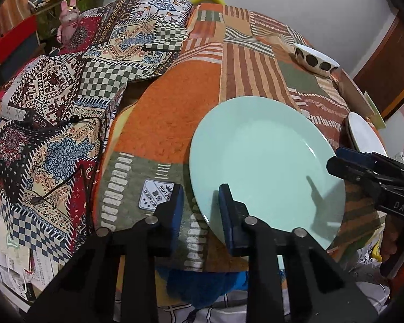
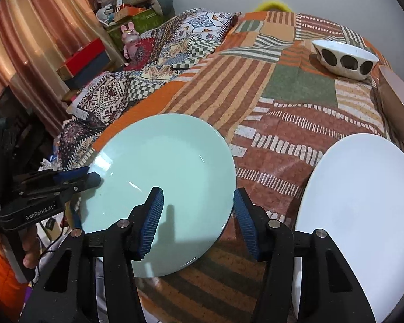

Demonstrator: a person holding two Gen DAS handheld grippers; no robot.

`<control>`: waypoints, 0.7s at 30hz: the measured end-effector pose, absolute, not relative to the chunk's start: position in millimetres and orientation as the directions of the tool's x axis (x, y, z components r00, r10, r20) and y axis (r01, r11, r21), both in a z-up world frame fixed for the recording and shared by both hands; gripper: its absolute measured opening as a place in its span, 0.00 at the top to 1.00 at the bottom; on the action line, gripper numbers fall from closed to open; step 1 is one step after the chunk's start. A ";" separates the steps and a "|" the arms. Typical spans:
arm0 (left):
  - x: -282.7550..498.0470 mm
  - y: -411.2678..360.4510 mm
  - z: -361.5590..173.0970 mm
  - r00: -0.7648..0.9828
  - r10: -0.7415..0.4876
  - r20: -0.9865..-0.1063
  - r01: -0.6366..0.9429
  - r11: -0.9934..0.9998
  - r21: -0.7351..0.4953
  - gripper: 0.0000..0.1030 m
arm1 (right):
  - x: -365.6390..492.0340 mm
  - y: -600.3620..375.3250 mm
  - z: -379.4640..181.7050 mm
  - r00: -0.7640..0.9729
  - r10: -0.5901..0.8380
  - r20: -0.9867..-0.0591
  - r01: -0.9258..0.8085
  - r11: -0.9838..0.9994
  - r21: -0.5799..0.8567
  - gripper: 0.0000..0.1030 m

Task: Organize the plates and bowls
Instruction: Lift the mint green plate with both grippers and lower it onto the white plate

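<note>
A mint-green plate (image 1: pixel 266 167) (image 2: pixel 161 188) lies flat on the patchwork tablecloth (image 1: pixel 161 140) near the front edge. My left gripper (image 1: pixel 200 207) (image 2: pixel 93 175) stands open astride the plate's left rim, one pad over the plate and the other outside it. My right gripper (image 2: pixel 199 215) (image 1: pixel 336 160) is open astride the opposite rim in the same way. A white plate (image 2: pixel 358 215) (image 1: pixel 363 134) lies to the right of the green one. A white bowl with dark spots (image 2: pixel 344 59) (image 1: pixel 315 59) stands at the far right of the table.
A pale pink dish (image 2: pixel 396 94) shows at the right edge beyond the white plate. A heap of patterned cloth (image 1: pixel 67 102) covers the table's left side, with a black cord on it. Boxes and a pink rabbit toy (image 1: pixel 68 24) crowd the back left.
</note>
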State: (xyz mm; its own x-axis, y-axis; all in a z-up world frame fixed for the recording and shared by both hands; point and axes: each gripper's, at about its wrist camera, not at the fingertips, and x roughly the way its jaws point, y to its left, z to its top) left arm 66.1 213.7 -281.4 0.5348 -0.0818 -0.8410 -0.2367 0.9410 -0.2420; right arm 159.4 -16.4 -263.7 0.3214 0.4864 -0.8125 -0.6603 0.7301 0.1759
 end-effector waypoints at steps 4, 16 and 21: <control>69.3 211.9 -284.2 0.532 -0.095 -0.842 -0.228 0.941 -0.250 0.75 | 162.2 -14.8 -269.3 0.323 0.457 -0.829 -0.660 0.737 0.149 0.57; 65.0 206.1 -279.0 0.531 -0.081 -0.843 -0.224 0.946 -0.233 0.75 | 168.6 -22.9 -266.4 0.324 0.466 -0.823 -0.642 0.748 0.171 0.77; 60.5 203.4 -273.1 0.541 -0.053 -0.839 -0.237 0.948 -0.212 0.75 | 163.8 -24.2 -261.0 0.332 0.485 -0.809 -0.646 0.742 0.180 0.80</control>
State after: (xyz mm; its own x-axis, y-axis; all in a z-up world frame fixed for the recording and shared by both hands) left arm 60.4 203.4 -273.1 0.5409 -0.0528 -0.8394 -0.2370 0.9480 -0.2124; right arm 163.8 -24.2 -261.0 0.3316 0.4848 -0.8093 -0.6463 0.7417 0.1796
